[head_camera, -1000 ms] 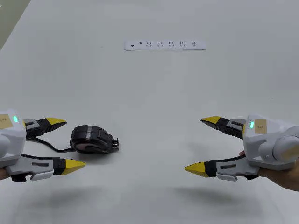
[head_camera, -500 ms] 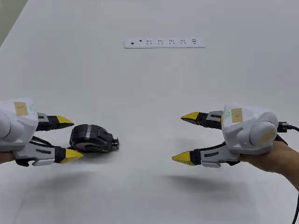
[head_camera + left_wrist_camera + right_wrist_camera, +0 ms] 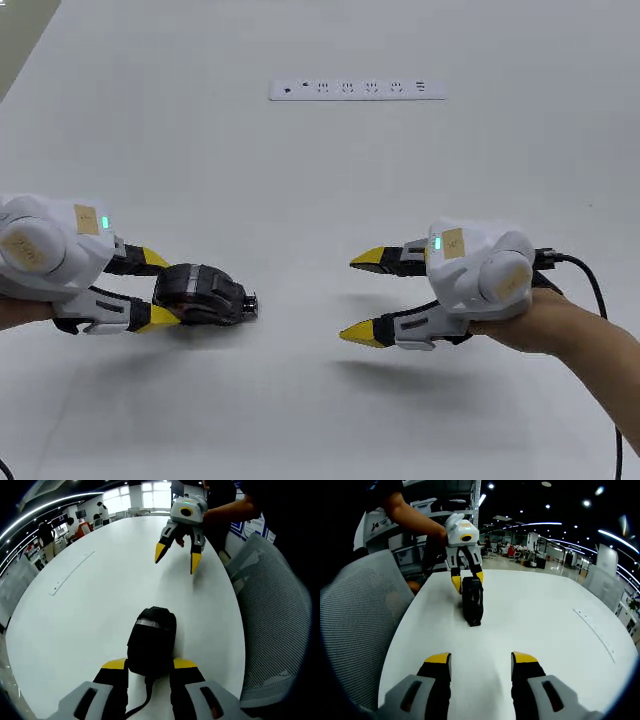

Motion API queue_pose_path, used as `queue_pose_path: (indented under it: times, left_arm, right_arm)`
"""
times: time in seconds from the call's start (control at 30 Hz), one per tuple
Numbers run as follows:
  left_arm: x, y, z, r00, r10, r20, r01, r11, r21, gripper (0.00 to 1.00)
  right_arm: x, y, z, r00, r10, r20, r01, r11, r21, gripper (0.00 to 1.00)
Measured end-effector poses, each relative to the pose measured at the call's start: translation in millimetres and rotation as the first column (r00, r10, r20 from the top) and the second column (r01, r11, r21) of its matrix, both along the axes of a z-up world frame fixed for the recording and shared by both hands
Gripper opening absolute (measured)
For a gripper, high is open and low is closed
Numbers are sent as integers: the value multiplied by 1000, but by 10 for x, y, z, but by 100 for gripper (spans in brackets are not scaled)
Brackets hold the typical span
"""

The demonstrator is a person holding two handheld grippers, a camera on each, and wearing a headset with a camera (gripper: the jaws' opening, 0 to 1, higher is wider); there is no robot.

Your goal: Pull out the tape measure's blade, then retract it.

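A black tape measure (image 3: 205, 295) lies on the white table (image 3: 320, 180), its blade tip (image 3: 252, 305) pointing right. My left gripper (image 3: 160, 288) is shut on the case's rear end, one yellow-tipped finger pressed to each side; the left gripper view shows the case (image 3: 152, 640) held between the tips of that gripper (image 3: 150, 664). My right gripper (image 3: 360, 297) hovers open to the right, a short gap from the blade tip, with nothing between its fingers. Seen from the right gripper (image 3: 481, 659), the tape measure (image 3: 472, 600) lies ahead with the left gripper (image 3: 466, 577) behind it.
A white power strip (image 3: 357, 90) lies at the far side of the table. A grey mesh chair (image 3: 275, 630) stands by the table edge. A black cable (image 3: 595, 290) trails from the right gripper. Bare tabletop lies between the grippers.
Both grippers moved inward. The left gripper slid onto the tape measure and closed on its rear. The right gripper came left toward the blade tip, still open.
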State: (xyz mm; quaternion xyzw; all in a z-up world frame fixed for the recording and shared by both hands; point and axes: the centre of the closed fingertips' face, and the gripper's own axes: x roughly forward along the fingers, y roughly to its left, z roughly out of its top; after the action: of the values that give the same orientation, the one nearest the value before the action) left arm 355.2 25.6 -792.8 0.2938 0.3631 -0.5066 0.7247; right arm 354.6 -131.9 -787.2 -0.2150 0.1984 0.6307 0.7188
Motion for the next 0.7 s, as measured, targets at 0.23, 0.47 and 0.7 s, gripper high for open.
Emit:
queue_pose_path:
  times: [0.23, 0.47, 0.7]
  left_arm:
    - [10, -18, -26, 1000, -16, -16, 16, 1000, -2, 29]
    - [16, -14, -34, 999, -29, -14, 29, 1000, 1, 28]
    - [9, -5, -49, 999, -38, -16, 38, 999, 17, 28]
  right_arm:
    - [-11, 189, -86, 999, 40, -15, -40, 999, -5, 43]
    - [-27, 400, -141, 997, 67, -31, -66, 998, 8, 40]
    - [-57, 569, -208, 995, 93, -40, -93, 996, 1, 37]
